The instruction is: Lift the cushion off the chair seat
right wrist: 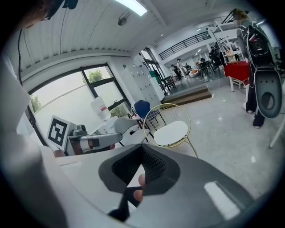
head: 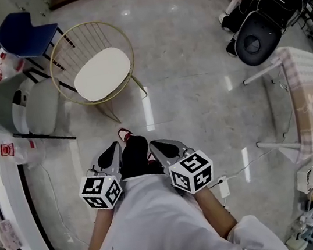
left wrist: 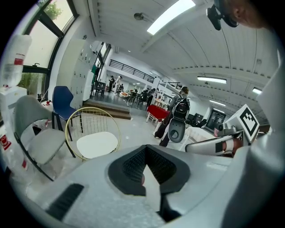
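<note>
A white oval cushion lies flat on the seat of a round gold wire chair, on the floor ahead and to the left. The cushion shows again in the left gripper view and the right gripper view. My left gripper and right gripper are held side by side close to my body, well short of the chair. Both are shut with nothing between the jaws. In its own view each gripper, left and right, points toward the chair.
A grey chair and a blue chair stand left of the wire chair. A table with a checked cloth is at the right, and a black bag beside a seated person is at the far right. A power strip lies on the floor.
</note>
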Tool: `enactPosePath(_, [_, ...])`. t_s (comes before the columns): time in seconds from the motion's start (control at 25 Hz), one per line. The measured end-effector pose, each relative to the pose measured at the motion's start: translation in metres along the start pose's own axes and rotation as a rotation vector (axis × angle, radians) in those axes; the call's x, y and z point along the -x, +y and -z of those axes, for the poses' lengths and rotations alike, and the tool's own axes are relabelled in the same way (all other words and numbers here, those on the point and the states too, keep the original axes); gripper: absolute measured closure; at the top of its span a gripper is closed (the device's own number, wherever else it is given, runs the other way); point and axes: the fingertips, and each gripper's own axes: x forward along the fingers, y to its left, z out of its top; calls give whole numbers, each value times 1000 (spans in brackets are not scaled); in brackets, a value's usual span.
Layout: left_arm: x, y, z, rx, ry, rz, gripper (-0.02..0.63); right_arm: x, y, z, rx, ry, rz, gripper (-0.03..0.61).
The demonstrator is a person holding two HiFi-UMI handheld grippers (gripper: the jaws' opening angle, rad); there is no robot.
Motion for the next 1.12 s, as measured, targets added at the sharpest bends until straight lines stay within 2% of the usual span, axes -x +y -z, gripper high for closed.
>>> enactPosePath(0.48, [-39,24,-22,27,39,-17,612,-34,-29,-25,-46,34,-14,571])
enactPosePath(1.12, [-87,97,-70,70,77,-53,612,-118,-51,-80,-55,125,-34,571])
